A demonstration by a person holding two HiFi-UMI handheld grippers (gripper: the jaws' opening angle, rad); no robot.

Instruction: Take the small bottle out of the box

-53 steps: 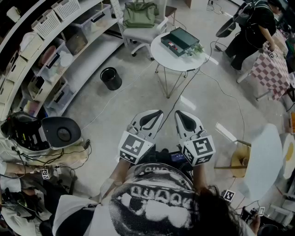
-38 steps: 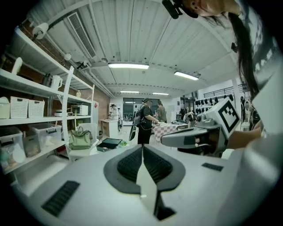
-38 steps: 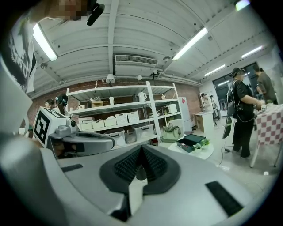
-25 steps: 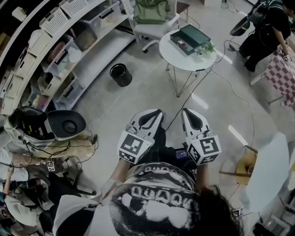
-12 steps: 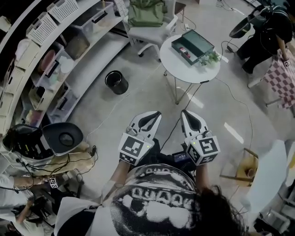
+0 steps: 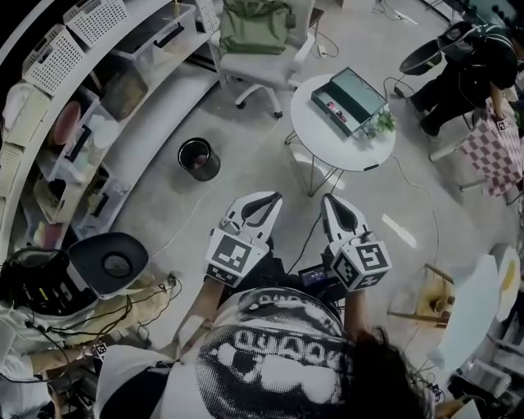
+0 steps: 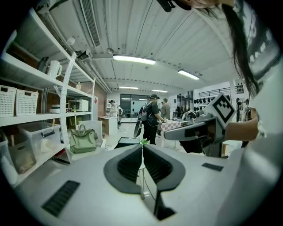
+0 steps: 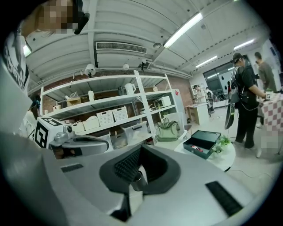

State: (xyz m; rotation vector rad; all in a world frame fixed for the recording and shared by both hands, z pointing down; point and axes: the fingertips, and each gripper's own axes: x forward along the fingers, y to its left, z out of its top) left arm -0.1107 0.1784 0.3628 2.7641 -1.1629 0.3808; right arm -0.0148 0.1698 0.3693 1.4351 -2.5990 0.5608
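Box [image 6: 348, 96] lies open near the round table's [image 6: 327, 137] edge. We hold left gripper [image 6: 274, 196] and right gripper [image 6: 327, 198] well short of it, jaws together.

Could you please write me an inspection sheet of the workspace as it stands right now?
Surface: round white table, ahead of the person, beyond both grippers.
Job's things: open dark box on the table; a small red item lies inside, too small to identify as the bottle.
Clutter: small plant beside the box.
Grippers: left gripper and right gripper both shut, empty, over the floor.
Cables: a cable crosses the floor towards the table.
Surroundings: shelves, black bin, chair with green bag, another person at the far right.
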